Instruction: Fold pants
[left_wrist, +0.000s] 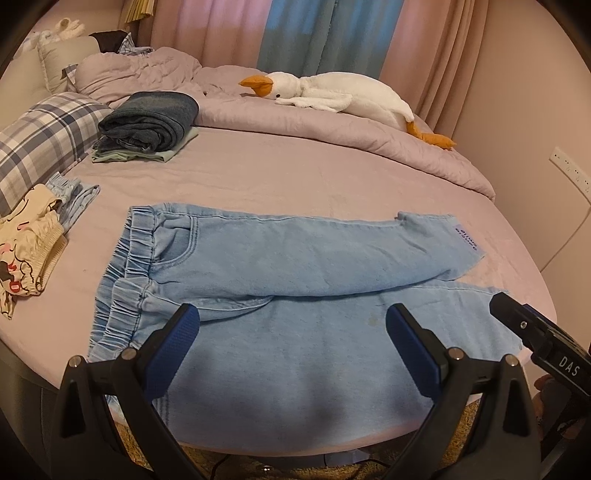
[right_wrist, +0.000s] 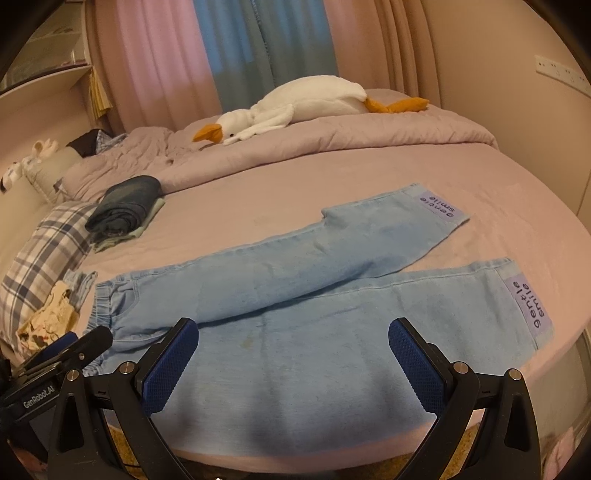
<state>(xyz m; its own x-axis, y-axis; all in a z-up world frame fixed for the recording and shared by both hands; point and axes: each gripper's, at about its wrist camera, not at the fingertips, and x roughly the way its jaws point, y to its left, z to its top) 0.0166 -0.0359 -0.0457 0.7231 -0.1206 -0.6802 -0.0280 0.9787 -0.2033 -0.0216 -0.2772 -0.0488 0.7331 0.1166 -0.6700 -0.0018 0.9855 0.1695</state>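
Note:
Light blue denim pants (left_wrist: 280, 258) lie flat on the pink bed, elastic waistband (left_wrist: 129, 258) to the left, both legs running right, spread in a narrow V. They also show in the right wrist view (right_wrist: 295, 295), with purple "gentle smile" labels (right_wrist: 532, 302) at the cuffs. My left gripper (left_wrist: 291, 332) is open, above the near leg close to the waistband. My right gripper (right_wrist: 293, 343) is open, above the near leg toward the cuff side. It also shows at the right edge of the left wrist view (left_wrist: 535, 336). Neither holds anything.
A stack of folded dark clothes (left_wrist: 147, 125) sits at the back left. A cream patterned garment (left_wrist: 26, 254) and a plaid pillow (left_wrist: 40, 144) lie at the left. A white goose plush (left_wrist: 332, 94) rests on the rumpled quilt (left_wrist: 295, 122) behind. The bed edge (left_wrist: 295, 446) is right below the grippers.

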